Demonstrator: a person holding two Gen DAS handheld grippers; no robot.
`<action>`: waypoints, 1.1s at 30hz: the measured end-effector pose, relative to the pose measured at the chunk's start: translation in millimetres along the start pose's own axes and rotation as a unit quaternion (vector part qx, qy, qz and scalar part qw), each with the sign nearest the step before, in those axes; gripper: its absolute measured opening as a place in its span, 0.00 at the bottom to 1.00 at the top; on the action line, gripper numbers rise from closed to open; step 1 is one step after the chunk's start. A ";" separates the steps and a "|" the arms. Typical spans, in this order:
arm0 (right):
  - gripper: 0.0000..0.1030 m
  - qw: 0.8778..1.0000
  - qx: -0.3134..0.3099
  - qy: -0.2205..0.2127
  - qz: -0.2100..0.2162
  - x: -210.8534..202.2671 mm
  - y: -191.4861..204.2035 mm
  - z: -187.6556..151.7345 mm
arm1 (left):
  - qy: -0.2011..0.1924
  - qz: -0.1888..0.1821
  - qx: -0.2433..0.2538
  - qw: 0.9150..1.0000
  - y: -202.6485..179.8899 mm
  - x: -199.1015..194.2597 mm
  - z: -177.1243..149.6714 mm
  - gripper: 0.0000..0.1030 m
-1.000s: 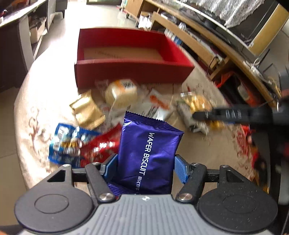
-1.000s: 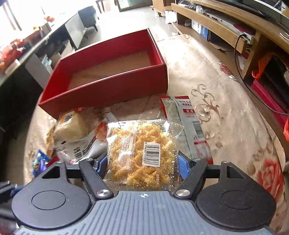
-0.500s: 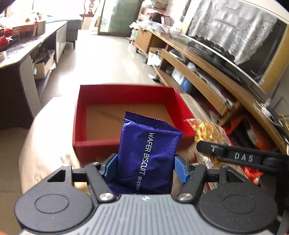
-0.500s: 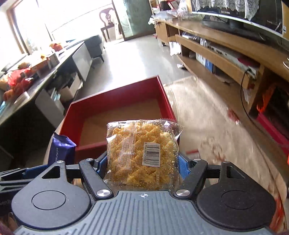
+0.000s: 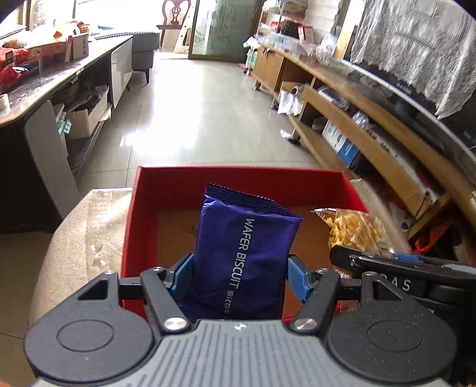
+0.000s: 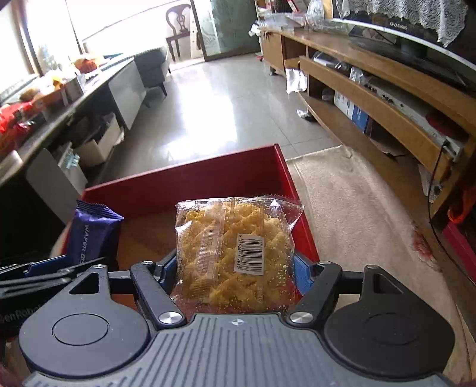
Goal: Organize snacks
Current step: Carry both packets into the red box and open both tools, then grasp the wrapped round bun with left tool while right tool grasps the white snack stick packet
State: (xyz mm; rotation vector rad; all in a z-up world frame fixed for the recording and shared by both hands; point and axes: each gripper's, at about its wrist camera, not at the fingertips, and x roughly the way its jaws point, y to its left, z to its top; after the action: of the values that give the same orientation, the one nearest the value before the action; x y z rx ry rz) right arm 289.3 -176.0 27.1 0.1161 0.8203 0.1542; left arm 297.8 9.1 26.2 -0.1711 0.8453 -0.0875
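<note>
Fingers (image 5: 182, 269), two blue ones on your left gripper (image 5: 238, 277): pinching one purple wafer biscuit packet (image 5: 242, 256) by its side edges, packet upright, crimped top edge up. In the left wrist view it hangs over the near wall of the red box (image 5: 238, 175).

Fingers, two blue ones on your right gripper (image 6: 235, 275): pinching one clear bag of yellow crisps (image 6: 229, 253), barcode label facing the camera, also upright. It sits over the right half of the same box.

Snacks in view: two, one per gripper, both in the air and neither resting on the box floor.

Box: one, red walls, bare brown cardboard bottom; no snack shows on the visible part of its floor. It stands on your desk (image 5: 74, 238), which wears a beige patterned cloth.

Grippers: two, side by side, close together; each shows at the edge of the other's view, the wafer packet at left in the right wrist view, the crisps at right in the left one.

Beyond: one chair (image 6: 180, 25) at the far end of the tiled floor.
</note>
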 end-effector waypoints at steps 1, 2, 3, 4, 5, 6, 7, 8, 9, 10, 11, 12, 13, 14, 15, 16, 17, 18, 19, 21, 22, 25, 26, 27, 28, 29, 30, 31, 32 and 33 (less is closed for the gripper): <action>0.76 1.000 -0.001 0.002 -0.003 5.0 -0.1 -0.2 | 0.004 0.004 0.002 1.000 -0.3 5.2 -0.8 0.59; 0.76 1.000 -0.005 0.001 -0.006 9.2 0.4 -0.5 | 0.008 0.007 0.003 1.000 -0.7 9.4 -1.0 0.59; 0.76 1.000 -0.011 -0.002 -0.007 10.3 2.3 1.2 | 0.012 0.012 0.003 1.000 -0.2 14.0 -1.7 0.59; 0.76 1.000 -0.017 -0.006 -0.008 11.8 4.2 1.8 | 0.016 0.014 0.002 1.000 -0.5 17.7 -1.9 0.59; 0.76 1.000 -0.019 -0.006 -0.008 13.1 5.2 3.2 | 0.019 0.018 0.001 1.000 0.2 21.2 -2.9 0.58; 0.76 1.000 -0.020 -0.006 -0.008 15.0 5.9 3.9 | 0.021 0.022 0.000 1.000 1.2 23.8 -3.8 0.58; 0.76 1.000 -0.022 -0.008 -0.009 16.8 6.8 3.7 | 0.023 0.025 0.002 0.999 1.9 26.9 -4.1 0.52; 0.76 1.000 -0.027 -0.008 -0.010 19.9 8.3 3.3 | 0.027 0.028 0.003 0.999 1.9 30.2 -4.2 0.50; 0.76 1.000 -0.031 -0.003 -0.007 23.8 9.5 2.5 | 0.032 0.031 0.003 0.999 2.8 33.3 -5.0 0.50; 0.76 1.000 -0.028 0.005 -0.004 29.1 9.6 1.2 | 0.035 0.034 0.000 0.999 4.2 35.6 -5.9 0.50; 0.76 1.000 -0.028 0.011 -0.004 34.9 9.4 0.0 | 0.039 0.038 -0.001 0.999 5.4 38.0 -7.2 0.50; 0.76 0.999 -0.045 0.004 -0.016 37.1 13.5 -2.1 | 0.041 0.041 0.000 0.998 5.8 40.1 -7.8 0.50; 0.76 0.997 -0.065 0.003 -0.029 39.3 17.8 -2.7 | 0.043 0.045 0.004 0.998 5.7 41.9 -8.9 0.50; 0.77 0.996 -0.078 0.008 -0.035 42.1 21.3 -2.9 | 0.043 0.050 0.007 0.998 5.7 42.9 -9.1 0.50; 0.78 0.996 -0.080 0.004 -0.034 42.2 22.7 -3.1 | 0.041 0.056 0.010 0.998 5.3 42.8 -9.7 0.50; 0.79 0.996 -0.079 0.001 -0.032 41.9 22.9 -1.4 | 0.040 0.058 0.010 0.997 5.4 42.4 -8.6 0.50; 0.82 0.996 -0.081 0.003 -0.030 42.2 23.6 -0.7 | 0.040 0.056 0.007 0.998 5.9 41.7 -8.1 0.50; 0.85 0.996 -0.084 0.004 -0.028 41.9 23.9 0.1 | 0.039 0.054 0.004 0.998 6.8 40.8 -6.9 0.50; 0.86 0.996 -0.086 0.001 -0.027 41.2 23.4 1.0 | 0.038 0.054 0.001 0.998 7.4 39.2 -6.0 0.50; 0.86 0.996 -0.086 -0.006 -0.035 38.4 19.9 3.4 | 0.034 0.055 -0.002 0.998 8.8 35.8 -4.0 0.51; 0.85 0.996 -0.084 -0.007 -0.035 36.5 17.6 5.0 | 0.033 0.054 -0.003 0.998 9.2 34.5 -2.9 0.51; 0.86 0.998 -0.063 -0.013 -0.023 27.9 12.1 8.2 | 0.030 0.047 -0.011 0.998 10.4 28.1 -1.8 0.52; 0.86 0.998 -0.061 -0.016 -0.024 24.0 11.8 8.5 | 0.029 0.044 -0.012 0.999 10.0 25.3 -1.9 0.52; 0.86 0.998 -0.062 -0.018 -0.021 21.0 12.4 8.6 | 0.028 0.041 -0.013 0.999 8.9 21.6 -2.2 0.52; 0.86 0.998 -0.063 -0.020 -0.020 16.4 13.0 8.4 | 0.028 0.037 -0.012 0.999 8.0 17.7 -2.6 0.53; 0.86 0.997 -0.063 -0.022 -0.022 12.1 13.5 7.9 | 0.026 0.034 -0.012 0.999 7.2 13.3 -3.9 0.55; 0.86 0.997 -0.065 -0.023 -0.024 9.2 13.9 7.7 | 0.025 0.032 -0.012 0.999 6.5 9.3 -5.0 0.56; 0.86 0.997 -0.068 -0.025 -0.026 3.9 14.8 6.5 | 0.025 0.031 -0.011 0.999 5.8 4.8 -6.6 0.56; 0.86 0.997 -0.069 -0.026 -0.030 -0.9 15.4 5.4 | 0.025 0.027 -0.010 0.999 4.9 0.9 -7.9 0.56; 0.86 0.997 -0.070 -0.027 -0.033 -5.5 14.8 3.6 | 0.027 0.022 -0.009 0.999 4.4 -3.6 -10.3 0.56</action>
State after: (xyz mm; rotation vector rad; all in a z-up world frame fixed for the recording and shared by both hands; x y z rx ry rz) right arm 286.9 -162.7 35.8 -0.0384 0.7566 0.1451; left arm 287.7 12.7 21.3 -0.1673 0.9029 -0.0438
